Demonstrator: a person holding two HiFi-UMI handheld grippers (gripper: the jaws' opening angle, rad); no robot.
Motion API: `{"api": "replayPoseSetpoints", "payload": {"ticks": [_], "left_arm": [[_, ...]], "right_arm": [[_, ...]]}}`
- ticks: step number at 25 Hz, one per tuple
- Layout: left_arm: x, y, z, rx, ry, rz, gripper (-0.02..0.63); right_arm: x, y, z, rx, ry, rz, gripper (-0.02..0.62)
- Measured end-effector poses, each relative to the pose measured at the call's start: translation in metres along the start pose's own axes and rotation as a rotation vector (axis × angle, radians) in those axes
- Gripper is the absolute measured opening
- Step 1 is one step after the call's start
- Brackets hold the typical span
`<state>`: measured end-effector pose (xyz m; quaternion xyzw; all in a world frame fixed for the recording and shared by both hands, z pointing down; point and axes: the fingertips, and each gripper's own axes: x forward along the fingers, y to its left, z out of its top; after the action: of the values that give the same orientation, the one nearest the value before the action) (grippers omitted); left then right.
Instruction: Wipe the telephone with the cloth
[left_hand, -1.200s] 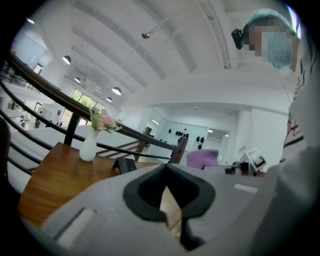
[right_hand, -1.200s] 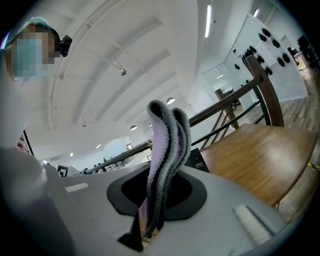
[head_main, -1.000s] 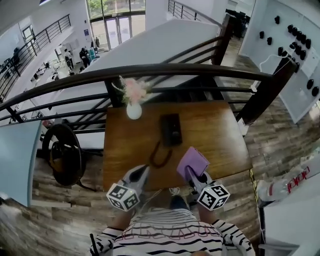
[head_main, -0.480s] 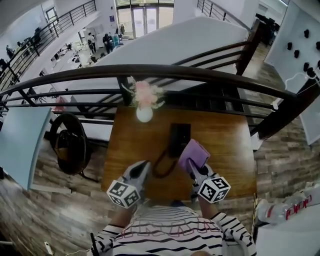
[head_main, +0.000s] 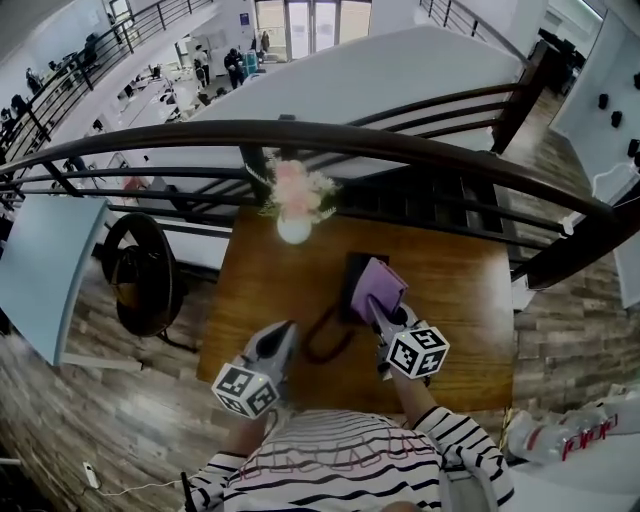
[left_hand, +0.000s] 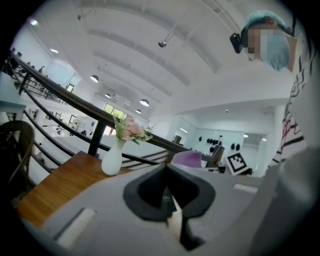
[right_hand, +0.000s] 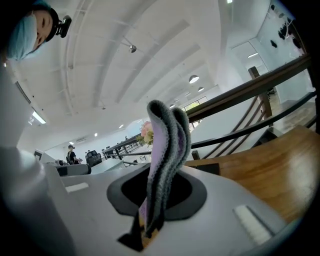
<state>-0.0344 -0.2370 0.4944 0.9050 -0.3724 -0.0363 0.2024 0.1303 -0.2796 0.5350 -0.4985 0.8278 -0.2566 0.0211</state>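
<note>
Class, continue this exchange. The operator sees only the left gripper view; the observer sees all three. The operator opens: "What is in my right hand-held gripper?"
Observer: The right gripper view shows the right hand-held gripper shut on a folded purple cloth.
Operator: Where is the telephone?
Observer: Head view: the cloth covers the black telephone's right part; contact is unclear.
Operator: Anything near my left hand-held gripper?
Observer: A dark cord loops on the table between it and the right one.
</note>
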Motion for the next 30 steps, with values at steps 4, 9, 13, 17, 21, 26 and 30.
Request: {"api": "replayPoseSetpoints", "payload": {"ticks": [4, 9, 13, 17, 21, 26, 30], "left_arm": [[0.007, 0.015, 0.003, -0.009, -0.001, 0.045, 0.002], [0.008, 0.023, -0.005, -0.029, 0.006, 0.096, 0.002], [0.007, 0.026, -0.012, -0.036, 0.015, 0.127, 0.002], [0.009, 0.026, -0.014, -0.041, 0.010, 0.148, 0.002], [0.013, 0.026, -0.015, -0.042, 0.008, 0.152, 0.002], [0.016, 0.023, -0.018, -0.049, 0.020, 0.134, 0.002], [0.016, 0.021, -0.017, -0.043, 0.027, 0.121, 0.002]], "right_arm": [[0.036, -0.019, -0.004, -0.003, 0.048, 0.018, 0.051], [0.071, -0.039, -0.020, -0.021, 0.122, 0.036, 0.050], [0.097, -0.052, -0.037, -0.026, 0.179, 0.045, 0.050], [0.113, -0.065, -0.050, -0.017, 0.234, 0.049, 0.049], [0.122, -0.076, -0.061, 0.012, 0.285, 0.037, 0.049], [0.117, -0.096, -0.065, 0.030, 0.306, -0.014, 0.049], [0.105, -0.107, -0.063, 0.036, 0.301, -0.048, 0.051]]}}
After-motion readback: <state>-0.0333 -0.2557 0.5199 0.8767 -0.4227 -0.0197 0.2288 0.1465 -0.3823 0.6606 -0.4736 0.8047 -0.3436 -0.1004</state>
